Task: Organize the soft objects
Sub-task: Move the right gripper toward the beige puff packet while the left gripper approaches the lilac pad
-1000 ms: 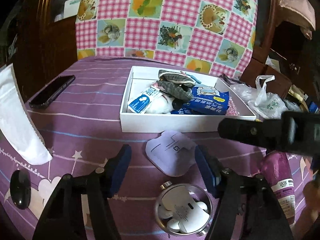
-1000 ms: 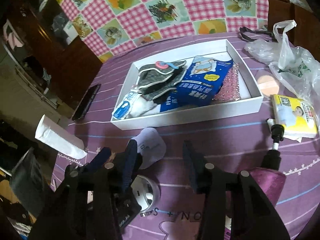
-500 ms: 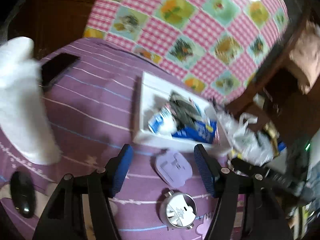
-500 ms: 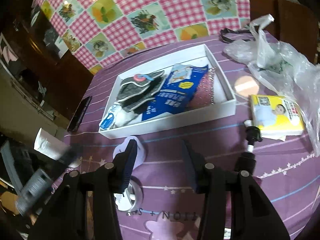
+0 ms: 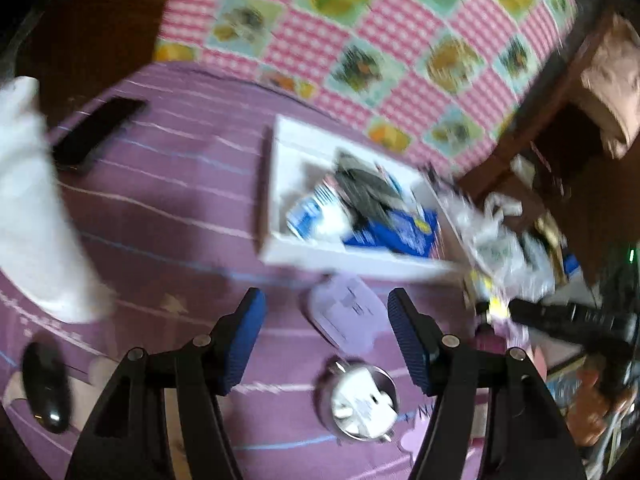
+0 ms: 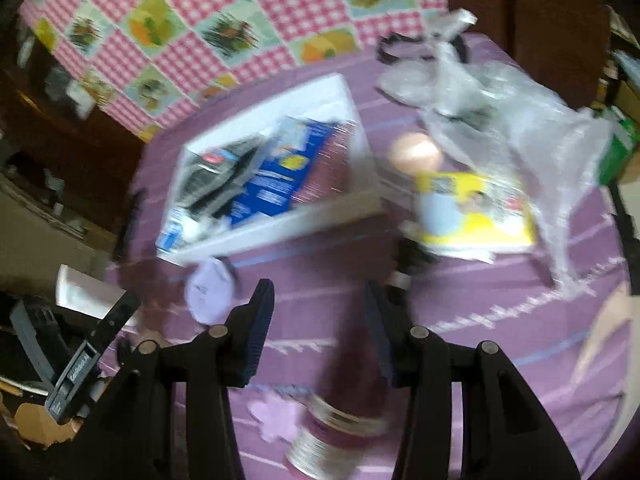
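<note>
A white box [image 5: 280, 184] [image 6: 280, 120] on the purple cloth holds grey fabric [image 5: 368, 192], a blue packet [image 6: 276, 176] and a white-blue pack [image 5: 312, 212]. A pale lilac soft pad [image 5: 348, 316] [image 6: 210, 292] lies on the cloth in front of the box. My left gripper [image 5: 326, 334] is open and empty, just short of the pad. My right gripper [image 6: 320, 324] is open and empty over the cloth, right of the pad. A yellow tissue pack [image 6: 476, 216] and a round peach puff [image 6: 416, 152] lie right of the box. Both views are blurred.
A metal tin with white earbuds [image 5: 360, 404] sits between the left fingers. A magenta bottle [image 6: 348, 400] lies under the right gripper. A clear plastic bag [image 6: 508, 112], a phone [image 5: 96, 136], a white roll [image 5: 32, 208] and a black mouse [image 5: 46, 388] are around.
Both views have swung and blurred. The left gripper tilted and pulled back to the left. The right gripper moved right, so the box and pad slid left in its view.
</note>
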The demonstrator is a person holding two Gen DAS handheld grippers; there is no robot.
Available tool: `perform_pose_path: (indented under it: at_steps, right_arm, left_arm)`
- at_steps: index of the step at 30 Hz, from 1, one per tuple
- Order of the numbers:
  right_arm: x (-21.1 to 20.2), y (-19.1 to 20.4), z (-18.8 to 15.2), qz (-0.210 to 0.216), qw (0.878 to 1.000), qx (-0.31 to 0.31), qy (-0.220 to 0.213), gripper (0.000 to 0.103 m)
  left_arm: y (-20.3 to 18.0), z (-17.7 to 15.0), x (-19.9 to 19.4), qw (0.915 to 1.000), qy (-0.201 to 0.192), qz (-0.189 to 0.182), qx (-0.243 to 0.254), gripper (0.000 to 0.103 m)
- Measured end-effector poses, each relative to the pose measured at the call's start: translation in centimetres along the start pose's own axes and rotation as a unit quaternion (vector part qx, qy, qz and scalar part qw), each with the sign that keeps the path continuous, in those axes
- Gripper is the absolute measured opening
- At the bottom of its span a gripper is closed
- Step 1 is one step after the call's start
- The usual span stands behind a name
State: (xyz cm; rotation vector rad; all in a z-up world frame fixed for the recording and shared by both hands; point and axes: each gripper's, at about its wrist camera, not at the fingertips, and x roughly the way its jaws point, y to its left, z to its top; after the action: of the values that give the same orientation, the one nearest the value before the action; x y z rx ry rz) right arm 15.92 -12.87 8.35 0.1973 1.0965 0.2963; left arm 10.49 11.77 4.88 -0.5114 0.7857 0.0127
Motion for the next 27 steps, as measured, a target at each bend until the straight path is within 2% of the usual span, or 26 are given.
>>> perform_pose_path:
  at_steps: [2, 4, 8, 12, 17, 19, 22, 27]
  right_arm:
    - [-0.9, -1.3, 0.3, -0.022, 1.0, 0.012, 0.008, 0.048]
    - [-1.8, -3.0, 0.6, -0.031, 0.999, 0.032, 0.01, 0.048]
    - [-3.6, -6.3, 1.2, -0.041, 0.996, 0.075, -0.001, 0.048]
    - [-4.3, -8.7, 1.4, -0.029, 0.994, 0.107, -0.004, 0.048]
    - [-4.2, -9.2, 1.6, -0.024, 0.993, 0.113, -0.011, 0.048]
    - [-3.8, -9.3, 1.8, -0.006, 0.994, 0.111, -0.022, 0.048]
    - [-2.3, -10.3, 2.3, 0.052, 0.991, 0.119, -0.027, 0.048]
    - [-0.5, -11.7, 3.3, 0.063, 0.986, 0.144, -0.061, 0.048]
  left_arm:
    - [-1.9, -0.8, 1.1, 0.9992, 0.022, 0.002, 0.034, 0.064]
    - [-4.3, -1.7, 1.7, 0.9963, 0.029, 0.019, 0.079, 0.064]
    - [-7.3, -3.0, 2.1, 0.9906, 0.034, 0.029, 0.129, 0.064]
    - [-8.3, -3.6, 2.3, 0.9891, 0.036, 0.026, 0.14, 0.064]
    - [-8.3, -3.7, 2.6, 0.9898, 0.033, 0.03, 0.136, 0.064]
    - [-8.1, -3.5, 2.6, 0.991, 0.03, 0.029, 0.127, 0.064]
    - [-8.2, -3.3, 2.2, 0.9921, 0.019, 0.036, 0.118, 0.064]
    - [-10.1, -2.7, 2.9, 0.9919, 0.02, 0.029, 0.122, 0.064]
